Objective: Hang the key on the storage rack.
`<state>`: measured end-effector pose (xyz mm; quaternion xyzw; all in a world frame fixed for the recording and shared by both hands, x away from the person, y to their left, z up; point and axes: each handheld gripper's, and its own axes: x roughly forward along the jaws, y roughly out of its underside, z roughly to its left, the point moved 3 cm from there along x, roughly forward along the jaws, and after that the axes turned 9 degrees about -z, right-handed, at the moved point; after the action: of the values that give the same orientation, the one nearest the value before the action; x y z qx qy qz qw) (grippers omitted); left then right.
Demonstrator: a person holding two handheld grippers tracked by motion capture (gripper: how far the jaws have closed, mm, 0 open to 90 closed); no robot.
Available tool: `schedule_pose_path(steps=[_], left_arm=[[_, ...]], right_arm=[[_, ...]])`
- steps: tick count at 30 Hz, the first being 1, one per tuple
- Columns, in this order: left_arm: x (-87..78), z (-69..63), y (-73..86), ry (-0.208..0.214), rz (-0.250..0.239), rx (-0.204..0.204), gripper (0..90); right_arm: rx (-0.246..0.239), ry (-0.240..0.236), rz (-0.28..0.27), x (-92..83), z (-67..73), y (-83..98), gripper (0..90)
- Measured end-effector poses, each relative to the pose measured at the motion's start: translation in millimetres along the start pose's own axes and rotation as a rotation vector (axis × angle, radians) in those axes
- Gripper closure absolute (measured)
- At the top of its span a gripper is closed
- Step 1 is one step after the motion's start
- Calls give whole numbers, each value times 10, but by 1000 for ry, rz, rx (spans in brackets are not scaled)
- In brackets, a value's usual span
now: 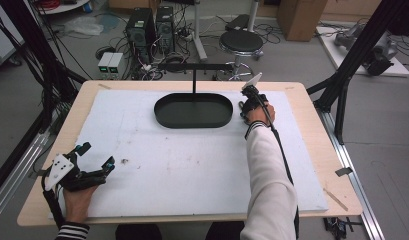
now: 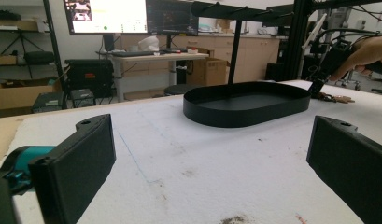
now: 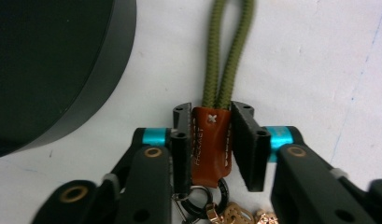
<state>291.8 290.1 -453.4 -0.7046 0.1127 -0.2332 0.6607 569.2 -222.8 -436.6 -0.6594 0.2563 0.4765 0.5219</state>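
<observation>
A keychain with a brown leather tab (image 3: 209,140), an olive cord loop (image 3: 223,56) and metal rings lies on the white mat. My right gripper (image 3: 211,135) is shut on the tab, tips down at the mat. It sits just right of a black oval tray (image 1: 192,125), whose wall (image 3: 100,79) is close by. From the high view the right gripper (image 1: 248,102) is under a hand at the tray's right end. My left gripper (image 1: 97,155) rests open near the table's front left corner, its wide-apart jaws (image 2: 212,144) holding nothing.
A black T-shaped stand (image 1: 194,66) rises from the tray's back. The white mat (image 1: 192,165) covers most of the wooden table. Beyond the table are a stool (image 1: 241,42), computer towers (image 1: 140,27) and cables on the floor.
</observation>
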Motion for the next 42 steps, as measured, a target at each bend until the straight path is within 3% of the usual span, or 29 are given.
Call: schedule_pose_path(steps=[12,18,25,27,31,42], left_arm=[[0,0,0,0,0,0,17],[-2,-1,0,0,-2,0,17],[-2,-1,0,2,0,4,17],[-2,-1,0,2,0,5,17],[-2,-3,0,2,-1,5,17],[-3,-5,0,3,-1,5,17]], right_arm=[[17,-9,-18,-58,-36,-6,737],[25,-22,-54,-162,-67,-8,738],[19,-22,-133,-411,-104,18,739],[3,-27,-195,-578,-73,-1,738],[-13,-28,-256,-738,-47,-9,738],[-31,-48,-385,-1161,59,49,738]])
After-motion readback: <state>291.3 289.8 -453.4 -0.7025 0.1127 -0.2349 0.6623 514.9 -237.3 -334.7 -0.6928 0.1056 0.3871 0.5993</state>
